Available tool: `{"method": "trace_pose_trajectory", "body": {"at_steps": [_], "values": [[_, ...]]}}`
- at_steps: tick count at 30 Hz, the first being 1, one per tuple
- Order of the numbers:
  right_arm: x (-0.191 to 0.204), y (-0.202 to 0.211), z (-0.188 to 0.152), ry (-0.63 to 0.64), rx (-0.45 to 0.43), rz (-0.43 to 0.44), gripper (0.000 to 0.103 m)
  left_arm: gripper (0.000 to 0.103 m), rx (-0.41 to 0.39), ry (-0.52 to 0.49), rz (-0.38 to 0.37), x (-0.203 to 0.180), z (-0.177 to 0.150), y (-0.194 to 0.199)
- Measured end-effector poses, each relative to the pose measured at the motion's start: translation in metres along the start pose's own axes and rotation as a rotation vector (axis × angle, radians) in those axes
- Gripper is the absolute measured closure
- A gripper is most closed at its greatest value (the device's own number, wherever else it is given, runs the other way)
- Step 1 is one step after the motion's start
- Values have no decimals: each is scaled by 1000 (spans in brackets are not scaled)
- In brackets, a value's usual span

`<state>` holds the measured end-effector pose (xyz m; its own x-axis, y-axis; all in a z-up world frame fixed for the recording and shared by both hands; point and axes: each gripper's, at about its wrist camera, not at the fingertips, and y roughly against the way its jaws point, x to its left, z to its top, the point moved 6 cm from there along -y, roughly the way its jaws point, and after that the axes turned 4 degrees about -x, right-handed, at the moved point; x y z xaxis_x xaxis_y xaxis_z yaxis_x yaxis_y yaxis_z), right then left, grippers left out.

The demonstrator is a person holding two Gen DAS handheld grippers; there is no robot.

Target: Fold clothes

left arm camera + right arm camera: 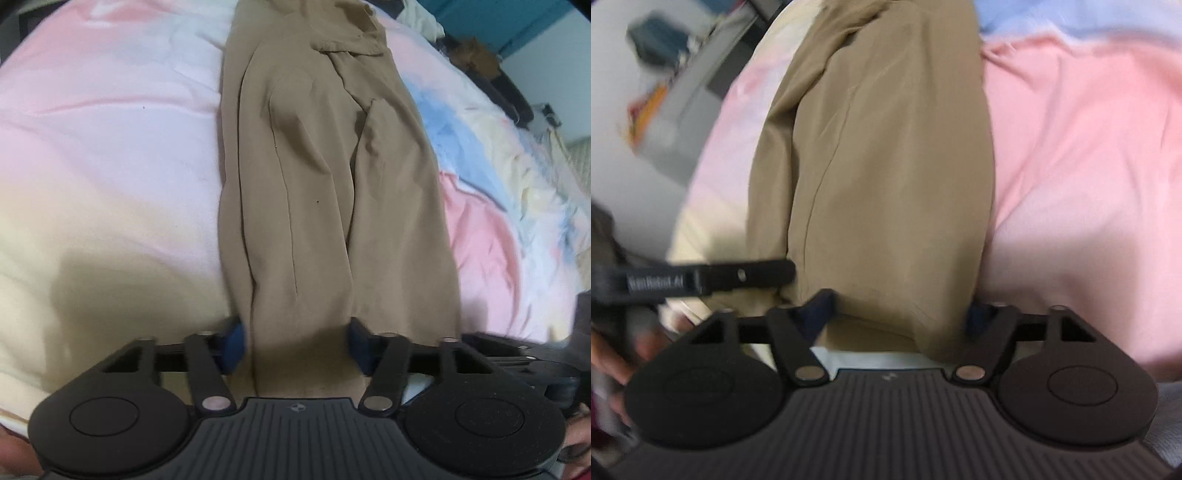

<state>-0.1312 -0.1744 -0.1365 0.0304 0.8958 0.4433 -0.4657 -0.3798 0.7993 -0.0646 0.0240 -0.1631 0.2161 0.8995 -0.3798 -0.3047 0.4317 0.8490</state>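
A tan garment (pixel 314 192), seemingly a pair of trousers already folded lengthwise into a narrow strip, lies stretched across a pastel bedspread (pixel 110 147) of pink, blue and cream, its far end bunched and creased near the top of the bed.

I have both tools at the near end of the cloth. The left gripper (pixel 295 345) straddles that end, its blue-padded fingers (pixel 232 347) wide apart with fabric running between them, not yet pinched. The right gripper (pixel 901 314), just beside it, is also spread, its dark pads on either side of the cloth's near edge; blur keeps me from telling whether either pad presses the fabric. From the right wrist view, the left tool's black finger reaches in from the left, touching or nearly touching the garment's side.

I judge this to be the start of a crosswise fold: the two near corners are being lined up for a grasp. Next I would need both sets of jaws to close on all the layers at once, then lift and carry the end evenly toward the bunched far end. The thin, slippery-looking cloth may shed a lower layer if the bite is shallow.
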Motion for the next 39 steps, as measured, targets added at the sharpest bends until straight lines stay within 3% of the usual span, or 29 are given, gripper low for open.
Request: {"method": "trace_pose_trajectory", "body": {"at_steps": [1,2,3,5,14,18,22,31,35,39], "values": [[4,1,-2,34,-6,-25,53,80,-4,-1,5,1,0,3],[5,3,-2,43,-16,-39,62,86,-7,-1,10,2,-1,5],[6,5,-2,52,-26,-52,79,91,-11,-2,15,3,-1,8],[4,17,1,29,-62,-36,91,95,-35,36,-39,7,0,18],[-3,106,29,-21,-345,77,95,96,-361,47,-278,-9,15,101],[5,145,40,-7,-425,144,95,97,-460,66,-312,-15,17,142],[3,172,45,-36,-471,212,95,97,-507,80,-329,-14,6,179],[-13,219,1,-83,-531,291,95,97,-540,29,-380,-37,-41,220],[-14,219,20,-95,-573,287,95,97,-593,6,-350,-44,-27,222],[-14,204,64,-111,-614,274,95,96,-636,8,-300,-47,20,213]]}}
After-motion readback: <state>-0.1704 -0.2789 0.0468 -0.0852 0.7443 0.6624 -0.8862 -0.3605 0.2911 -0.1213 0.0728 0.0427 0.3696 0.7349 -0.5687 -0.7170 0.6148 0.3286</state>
